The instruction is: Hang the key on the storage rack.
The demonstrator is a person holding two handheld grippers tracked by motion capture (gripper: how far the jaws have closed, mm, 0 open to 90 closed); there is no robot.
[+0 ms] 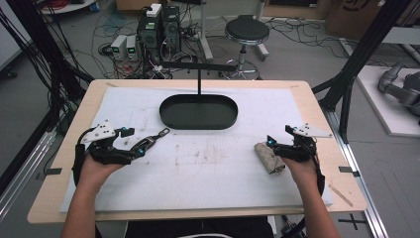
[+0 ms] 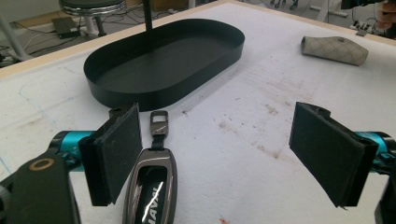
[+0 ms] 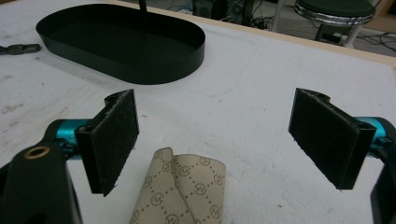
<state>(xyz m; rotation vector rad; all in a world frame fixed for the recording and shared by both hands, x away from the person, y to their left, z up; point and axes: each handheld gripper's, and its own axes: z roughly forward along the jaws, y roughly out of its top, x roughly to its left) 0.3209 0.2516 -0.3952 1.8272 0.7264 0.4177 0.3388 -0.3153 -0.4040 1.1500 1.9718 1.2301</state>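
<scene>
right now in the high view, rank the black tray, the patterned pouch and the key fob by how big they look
1. black tray, by far the largest
2. patterned pouch
3. key fob, slimmer than the pouch, though partly hidden by the left gripper's jaws

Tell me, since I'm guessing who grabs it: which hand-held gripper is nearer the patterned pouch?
Right. The right hand-held gripper stands open over the patterned pouch; the left hand-held gripper is across the table, by the key fob.
</scene>
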